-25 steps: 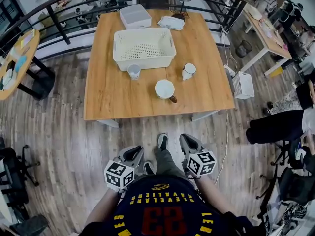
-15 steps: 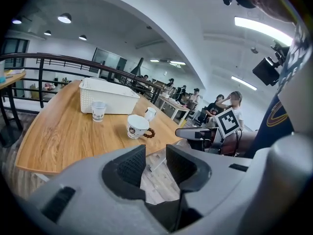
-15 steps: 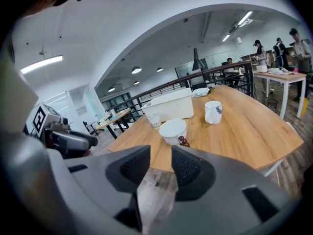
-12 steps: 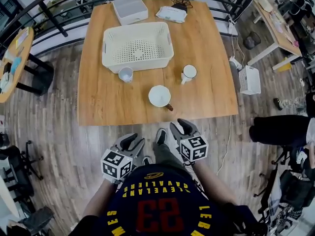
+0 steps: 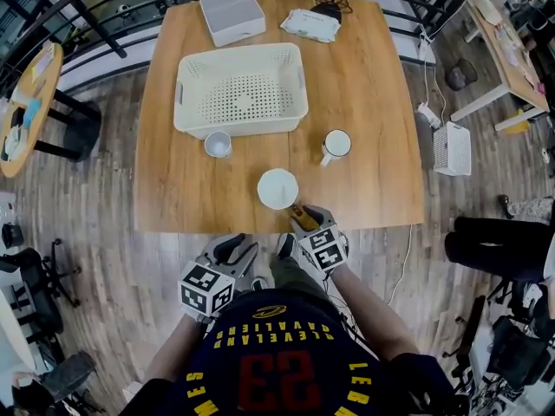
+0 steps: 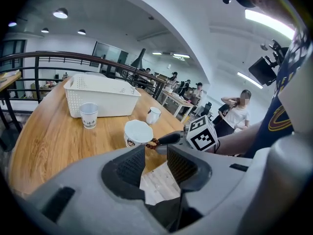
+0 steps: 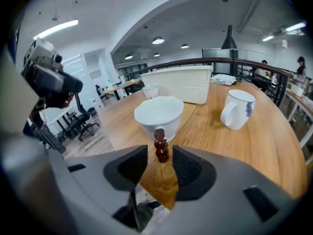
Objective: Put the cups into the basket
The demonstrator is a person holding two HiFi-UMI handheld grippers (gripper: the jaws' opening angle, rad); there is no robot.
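1. Since a second ago, we have brought the right gripper [image 7: 159, 155] forward and down from beside our waist to the near edge of the wooden table [image 5: 173, 198]. The left gripper [image 6: 155, 154] has edged forward too, but it hangs over the plank floor short of that edge.
2. Both pairs of jaws have just been opening. The left jaws stand partly apart with only floor showing between them.
3. The right jaws are also partly apart. The brown beaded handle [image 7: 161, 150] of the white cup [image 7: 158, 112] stands between them, with a gap on either side, so nothing is held.
4. That white cup sits near the table's front edge, and its inside shows plain white.
5. Further back, a small paper cup [image 5: 217, 145] stands just in front of the basket [image 5: 240, 89], and a white mug [image 5: 336, 145] stands off to the right of it.
6. The white perforated basket sits mid-table with its bare floor showing, and all three cups are outside it.
7. Behind the basket lie a lidded grey box [image 5: 231, 14] and a pack of wipes [image 5: 310, 24].
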